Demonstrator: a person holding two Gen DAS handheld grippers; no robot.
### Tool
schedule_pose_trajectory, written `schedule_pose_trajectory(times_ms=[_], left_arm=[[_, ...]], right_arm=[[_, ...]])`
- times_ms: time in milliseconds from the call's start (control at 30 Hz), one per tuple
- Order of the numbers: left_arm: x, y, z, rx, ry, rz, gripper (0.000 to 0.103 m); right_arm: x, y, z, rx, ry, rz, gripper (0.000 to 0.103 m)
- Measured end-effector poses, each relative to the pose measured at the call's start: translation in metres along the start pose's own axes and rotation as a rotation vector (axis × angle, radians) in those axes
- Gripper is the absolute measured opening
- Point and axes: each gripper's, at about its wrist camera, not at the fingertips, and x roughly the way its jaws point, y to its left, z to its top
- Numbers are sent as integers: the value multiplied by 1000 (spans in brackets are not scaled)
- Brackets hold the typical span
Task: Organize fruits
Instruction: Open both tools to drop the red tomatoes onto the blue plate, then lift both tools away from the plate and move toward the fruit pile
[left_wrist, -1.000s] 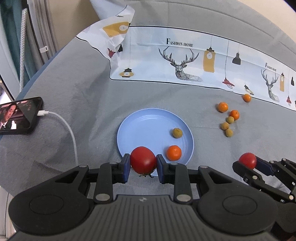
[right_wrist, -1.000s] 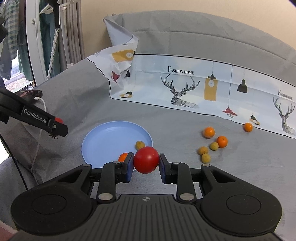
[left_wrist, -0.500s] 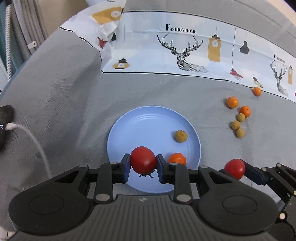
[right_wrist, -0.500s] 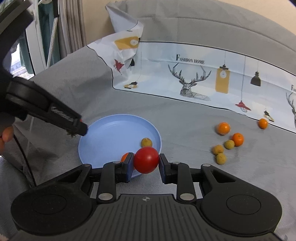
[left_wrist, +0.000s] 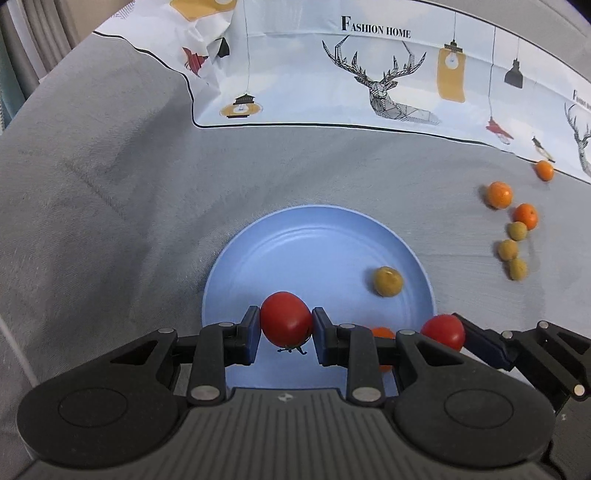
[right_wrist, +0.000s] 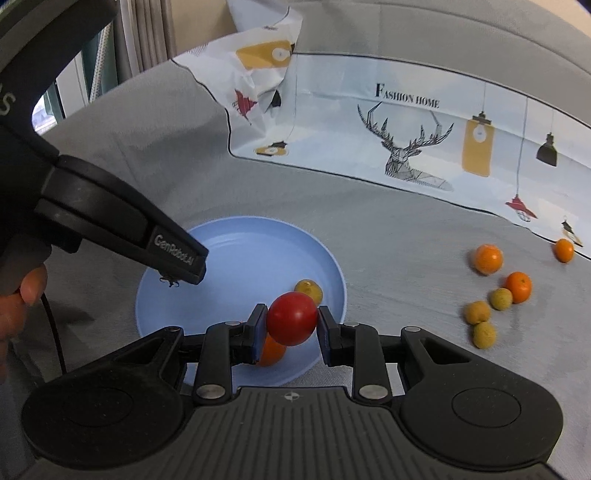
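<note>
My left gripper (left_wrist: 285, 330) is shut on a red tomato (left_wrist: 286, 318) and hangs over the near part of the blue plate (left_wrist: 317, 243). My right gripper (right_wrist: 291, 326) is shut on a second red tomato (right_wrist: 291, 317) above the plate's (right_wrist: 236, 254) right near edge; in the left wrist view that tomato (left_wrist: 443, 329) shows at the right. On the plate lie a yellow-brown fruit (left_wrist: 387, 281) and an orange (right_wrist: 272, 352), the orange half hidden behind my fingers. From the left of the right wrist view, the left gripper (right_wrist: 173, 266) reaches in over the plate.
Three oranges (right_wrist: 488, 258) and three small yellow-brown fruits (right_wrist: 477, 313) lie loose on the grey cloth to the right of the plate. A printed cloth with deer and lamps (left_wrist: 380, 85) covers the back. A person's hand (right_wrist: 18, 295) holds the left gripper's handle.
Both grippers have come forward and down over the plate, each still holding its tomato. The phone and its cable have slid out of the left wrist view.
</note>
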Motion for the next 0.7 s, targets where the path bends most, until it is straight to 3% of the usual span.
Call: schedule_pose_trajectory(times_ms=[67, 133, 200, 300, 433, 533, 700], left_arm=[[5, 1, 1, 4, -1, 11, 33], [8, 4, 1, 0, -10, 11, 48], [5, 6, 3, -2, -30, 34, 101], [-12, 5, -4, 6, -115, 62, 103], [-26, -2, -25, 58, -88, 83, 103], [-46, -1, -51, 31, -73, 80, 103], [-80, 0, -94, -9, -41, 71, 103]], right_arm=[[6, 1, -1, -5, 9, 5, 30], [11, 1, -1, -8, 15, 17, 31], [14, 1, 0, -10, 13, 40, 34], [6, 0, 1, -14, -7, 26, 74], [-18, -1, -6, -31, 4, 26, 87], [-45, -2, -17, -2, 18, -12, 99], [-88, 1, -45, 54, 71, -32, 100]])
